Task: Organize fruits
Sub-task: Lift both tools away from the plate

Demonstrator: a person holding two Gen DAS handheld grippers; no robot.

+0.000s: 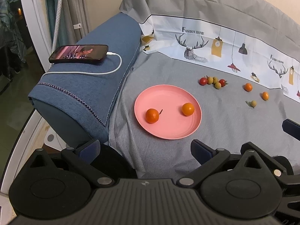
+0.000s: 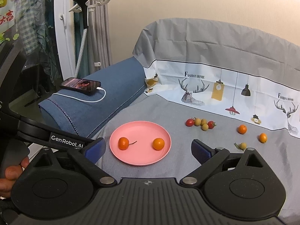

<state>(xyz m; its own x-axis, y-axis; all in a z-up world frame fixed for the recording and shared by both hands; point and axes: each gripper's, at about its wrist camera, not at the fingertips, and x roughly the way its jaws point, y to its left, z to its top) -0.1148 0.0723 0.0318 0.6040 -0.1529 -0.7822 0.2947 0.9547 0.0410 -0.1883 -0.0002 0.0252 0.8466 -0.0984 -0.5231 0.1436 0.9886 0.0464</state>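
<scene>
- Fruit count from my feeds: two oranges on the pink plate, the left orange with a loose stem next to it, the right orange near the far-right rim.
- Off the plate on the grey cloth: two more small oranges well to the right, two red tomatoes bookending three yellow-green fruits in one touching cluster, plus one lone green fruit with a leaf.
- My left claw is spread wide, nothing in it, hanging just short of the plate's near edge.
- My right claw is wide and empty too, plate sitting between the pads.
- Room: plenty of bare cloth between plate and loose fruit. Left side is boxed in by the blue armrest, with one phone and its cable on top. The back is walled off by the printed cover.
</scene>
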